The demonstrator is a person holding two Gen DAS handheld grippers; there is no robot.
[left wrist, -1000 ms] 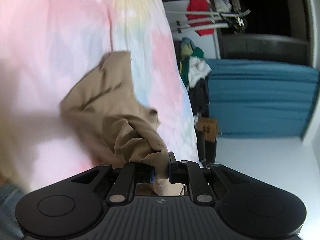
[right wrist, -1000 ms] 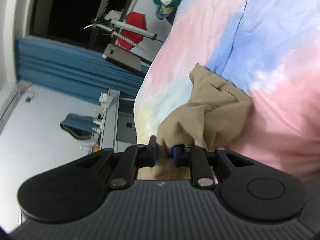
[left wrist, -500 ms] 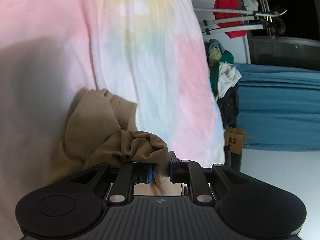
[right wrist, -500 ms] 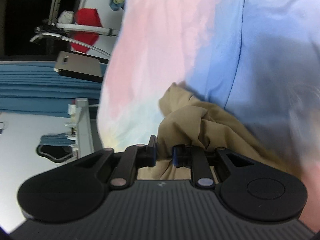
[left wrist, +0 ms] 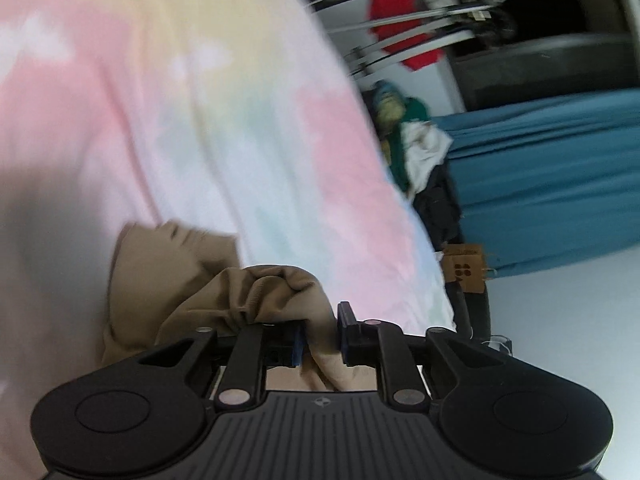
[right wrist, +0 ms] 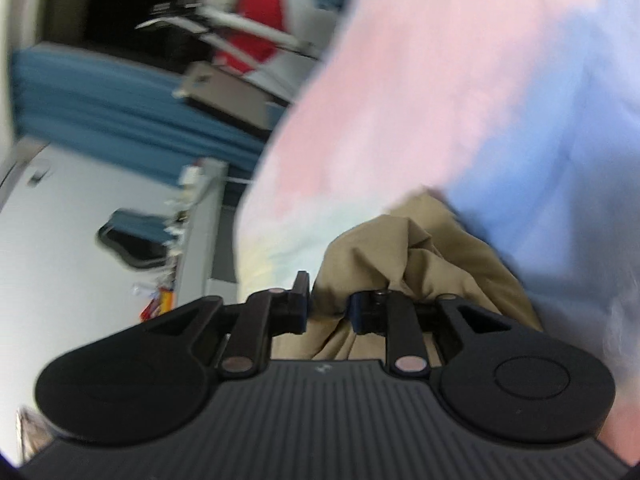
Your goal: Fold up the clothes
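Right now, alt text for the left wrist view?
The left gripper pinches a bunched tan garment between its fingers, over a pastel tie-dye bedspread. A clothes pile and blue curtain sit blurred behind.

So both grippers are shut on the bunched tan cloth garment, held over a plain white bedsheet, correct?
Not quite. Both the left gripper and the right gripper are shut on the bunched tan cloth garment, but the bedsheet is not plain white: it is pastel tie-dye, pink, yellow and blue. Both wrist views show it.
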